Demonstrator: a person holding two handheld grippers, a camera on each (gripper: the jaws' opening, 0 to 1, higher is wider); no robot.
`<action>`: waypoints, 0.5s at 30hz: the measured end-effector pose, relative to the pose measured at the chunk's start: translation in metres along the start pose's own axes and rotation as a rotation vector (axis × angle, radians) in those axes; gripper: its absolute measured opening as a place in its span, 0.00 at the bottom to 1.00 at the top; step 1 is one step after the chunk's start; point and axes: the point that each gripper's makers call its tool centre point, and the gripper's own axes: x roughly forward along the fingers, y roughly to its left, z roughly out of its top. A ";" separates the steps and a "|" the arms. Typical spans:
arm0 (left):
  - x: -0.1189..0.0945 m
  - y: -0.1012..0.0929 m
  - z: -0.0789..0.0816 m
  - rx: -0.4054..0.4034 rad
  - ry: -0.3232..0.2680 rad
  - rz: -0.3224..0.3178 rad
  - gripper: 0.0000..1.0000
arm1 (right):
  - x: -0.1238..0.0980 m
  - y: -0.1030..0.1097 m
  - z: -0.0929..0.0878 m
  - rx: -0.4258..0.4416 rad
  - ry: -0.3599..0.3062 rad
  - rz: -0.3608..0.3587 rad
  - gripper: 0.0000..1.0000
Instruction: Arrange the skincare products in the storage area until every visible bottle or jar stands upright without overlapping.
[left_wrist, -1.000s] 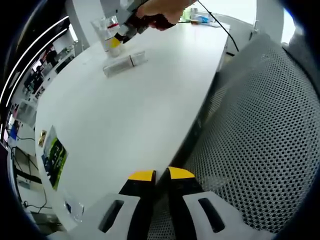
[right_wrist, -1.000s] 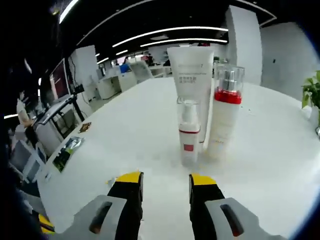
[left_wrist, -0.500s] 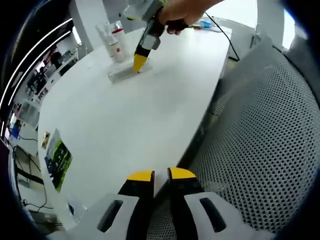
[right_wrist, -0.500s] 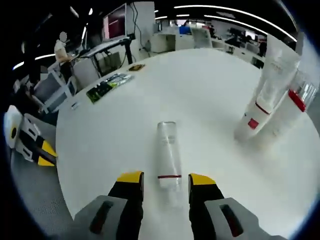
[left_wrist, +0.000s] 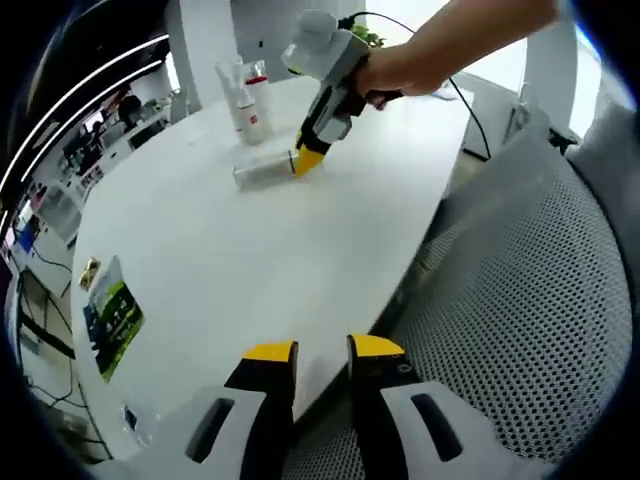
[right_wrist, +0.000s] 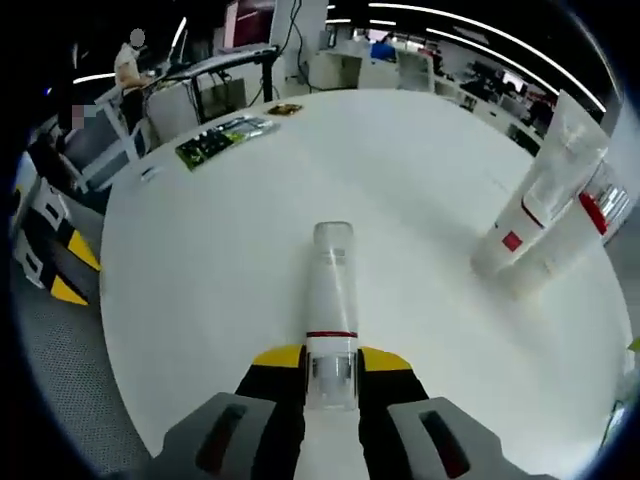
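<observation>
Apparently gripped, fallen bottle (right_wrist: 331, 300), right gripper (right_wrist: 331, 362)

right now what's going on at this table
A person is tidying skincare bottles on a white table with two handheld grippers. The right gripper has its jaws around one end of a clear bottle lying on its side. Three other containers stand upright in a cluster nearby. The left gripper hangs off the table's edge over a mesh chair, holding nothing.
</observation>
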 end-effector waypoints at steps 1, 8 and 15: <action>0.000 0.000 0.000 -0.006 -0.004 -0.001 0.21 | -0.002 0.002 0.000 0.016 -0.012 0.008 0.13; 0.000 -0.003 0.003 -0.035 -0.014 -0.034 0.20 | -0.024 0.014 -0.002 0.058 -0.076 -0.007 0.13; -0.003 -0.009 0.013 -0.049 -0.064 -0.067 0.21 | -0.045 0.039 -0.006 0.061 -0.134 -0.025 0.13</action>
